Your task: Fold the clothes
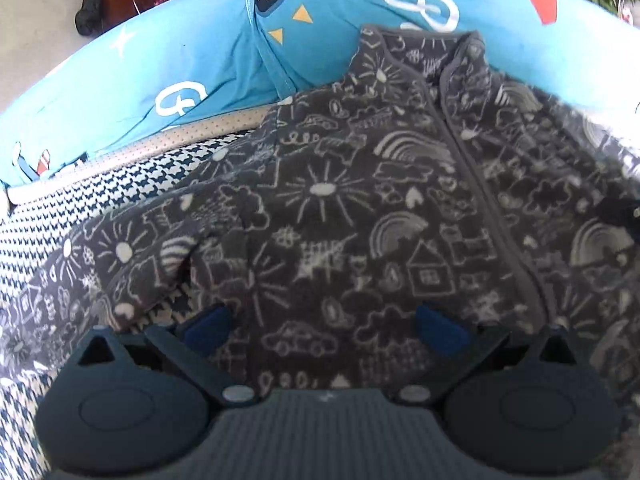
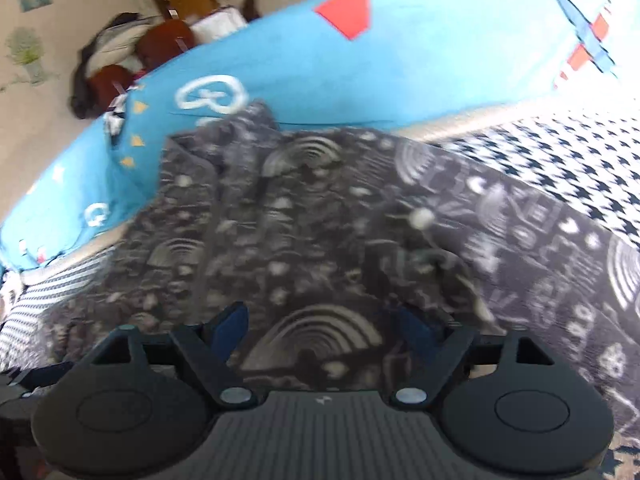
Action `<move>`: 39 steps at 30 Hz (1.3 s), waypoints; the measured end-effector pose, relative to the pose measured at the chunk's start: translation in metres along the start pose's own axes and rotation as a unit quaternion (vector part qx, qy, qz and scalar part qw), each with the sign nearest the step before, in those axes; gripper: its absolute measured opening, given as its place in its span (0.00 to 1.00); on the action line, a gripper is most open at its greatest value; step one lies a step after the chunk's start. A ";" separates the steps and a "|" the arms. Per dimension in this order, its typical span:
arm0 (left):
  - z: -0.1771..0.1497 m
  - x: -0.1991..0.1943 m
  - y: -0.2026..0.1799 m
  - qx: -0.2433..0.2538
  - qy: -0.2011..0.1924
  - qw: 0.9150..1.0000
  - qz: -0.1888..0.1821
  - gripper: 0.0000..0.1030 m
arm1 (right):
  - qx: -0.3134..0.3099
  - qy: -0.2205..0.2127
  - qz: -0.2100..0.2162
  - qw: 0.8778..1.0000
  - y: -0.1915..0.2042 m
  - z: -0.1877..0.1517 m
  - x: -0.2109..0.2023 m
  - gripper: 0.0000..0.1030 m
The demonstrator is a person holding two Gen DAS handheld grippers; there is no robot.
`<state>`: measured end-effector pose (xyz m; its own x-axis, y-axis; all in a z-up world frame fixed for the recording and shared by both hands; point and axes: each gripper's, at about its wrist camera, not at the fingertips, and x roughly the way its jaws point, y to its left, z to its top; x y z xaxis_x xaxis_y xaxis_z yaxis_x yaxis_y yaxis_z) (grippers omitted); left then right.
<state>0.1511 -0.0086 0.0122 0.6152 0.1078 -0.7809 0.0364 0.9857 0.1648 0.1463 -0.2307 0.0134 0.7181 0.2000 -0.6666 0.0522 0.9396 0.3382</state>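
Standing spread wide on the left gripper (image 1: 322,322), blue pads apart and gripping nothing, fleece showing plainly in the gap between them. Same on the right gripper (image 2: 320,330): splayed open, empty, hanging over a rainbow doodle at lower centre of its frame. Lying directly beneath and ahead of both, the grey doodle-print jacket (image 1: 384,208), spread front-up on the houndstooth cover (image 1: 48,216), collar reaching the upper centre of the left view against the blue bedding (image 1: 192,56). Running away from the jaws, hem near and collar far, the zip line (image 1: 480,184) marking the long axis, slanting up the right half of the left frame. Sprawling toward the lower left there, one sleeve (image 1: 132,256); trailing off to the right edge of the right view, the other sleeve (image 2: 540,232). Sitting about equally close, both tools, each nearer its own flank. Looking thick, soft, and lightly rumpled; blurring in the right view, hiding finer creases. Fitting either a garment laid out flat or one mid-fold with sleeves yet outspread.
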 end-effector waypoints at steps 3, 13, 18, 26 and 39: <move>0.000 0.004 -0.001 0.005 -0.009 1.000 0.015 1.00 | 0.021 -0.005 0.002 1.000 -0.011 0.004 0.000 0.63; 0.008 0.013 0.015 -0.027 -0.011 0.996 0.085 1.00 | 0.057 -0.011 -0.007 0.998 -0.023 0.008 -0.010 0.48; 0.012 0.015 0.023 -0.044 -0.010 0.993 0.110 1.00 | 0.035 -0.026 -0.012 0.999 -0.012 0.010 -0.024 0.55; 0.012 0.001 0.024 -0.061 0.007 0.994 0.092 1.00 | 0.037 -0.042 -0.045 0.997 -0.016 0.015 -0.046 0.56; -0.014 -0.049 0.000 0.032 -0.044 0.998 0.029 1.00 | 0.059 -0.040 -0.099 0.993 -0.053 0.007 -0.082 0.58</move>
<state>0.1100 -0.0121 0.0422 0.6843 0.1505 -0.7135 0.0465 0.9675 0.2486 0.0893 -0.2985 0.0550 0.7380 -0.0124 -0.6747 0.2750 0.9185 0.2840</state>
